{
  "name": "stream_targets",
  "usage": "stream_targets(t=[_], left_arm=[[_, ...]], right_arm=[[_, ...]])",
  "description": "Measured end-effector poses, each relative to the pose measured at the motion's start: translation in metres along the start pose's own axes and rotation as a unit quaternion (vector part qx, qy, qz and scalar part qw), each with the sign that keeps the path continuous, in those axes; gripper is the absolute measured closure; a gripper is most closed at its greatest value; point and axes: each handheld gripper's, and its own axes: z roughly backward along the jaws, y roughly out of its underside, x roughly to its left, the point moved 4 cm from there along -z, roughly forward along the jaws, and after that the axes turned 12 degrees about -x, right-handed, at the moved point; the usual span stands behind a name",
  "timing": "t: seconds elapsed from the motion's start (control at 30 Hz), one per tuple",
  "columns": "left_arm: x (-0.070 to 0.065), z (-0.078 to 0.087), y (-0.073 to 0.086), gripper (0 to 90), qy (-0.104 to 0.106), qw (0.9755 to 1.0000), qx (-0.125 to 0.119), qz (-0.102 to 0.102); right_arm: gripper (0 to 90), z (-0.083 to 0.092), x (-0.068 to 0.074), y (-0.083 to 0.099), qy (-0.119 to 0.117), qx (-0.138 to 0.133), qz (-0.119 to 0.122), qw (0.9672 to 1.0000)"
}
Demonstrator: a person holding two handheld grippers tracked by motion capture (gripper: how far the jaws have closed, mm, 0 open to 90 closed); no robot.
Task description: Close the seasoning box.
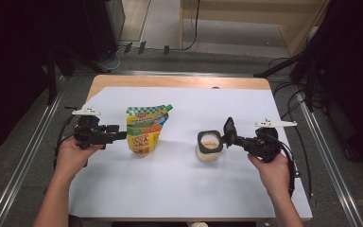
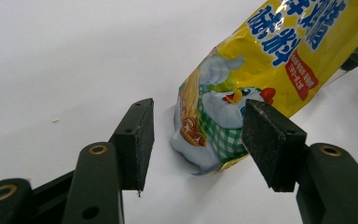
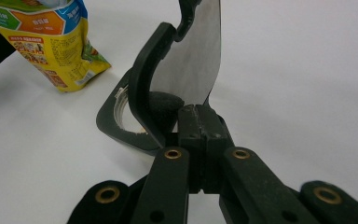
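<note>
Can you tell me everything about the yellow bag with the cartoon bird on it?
The yellow bag is a shiny, soft-looking pouch with a green spout cap, a green-checked band, blue writing and a cartoon bird. It lies on the white table cover, left of the jar. Its bottom end sits between the left tool's open jaws, untouched.

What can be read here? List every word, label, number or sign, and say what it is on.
Nothing reads clearly enough to quote.
Pouch, big blue Chinese characters: tilted and cut off, not surely readable.
Pouch, red patch with white characters: too small.
Pouch, small print in the right gripper view: blurred.
Jar: no writing seen.
</note>
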Motion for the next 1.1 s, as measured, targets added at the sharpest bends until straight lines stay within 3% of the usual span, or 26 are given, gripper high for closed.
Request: stream_targets(t=[0.5,0.8,1.1], left_arm=[[-0.001,-0.002,0.001,44.8,0.003,1.0,0.003,-0.002],[-0.003,-0.005,0.002,44.6,0.003,0.9999,0.009,-0.006],[-0.003,-0.005,0.002,44.6,0.004,0.9999,0.009,-0.004]], right_arm=[[90.0,-0.006,0.011,0.0,0.0,-0.006,0.021,0.9998],[90.0,-0.009,0.021,-0.006,-0.005,-0.028,0.024,0.9993],[90.0,-0.021,0.032,-0.002,-0.016,-0.017,0.032,0.9992]])
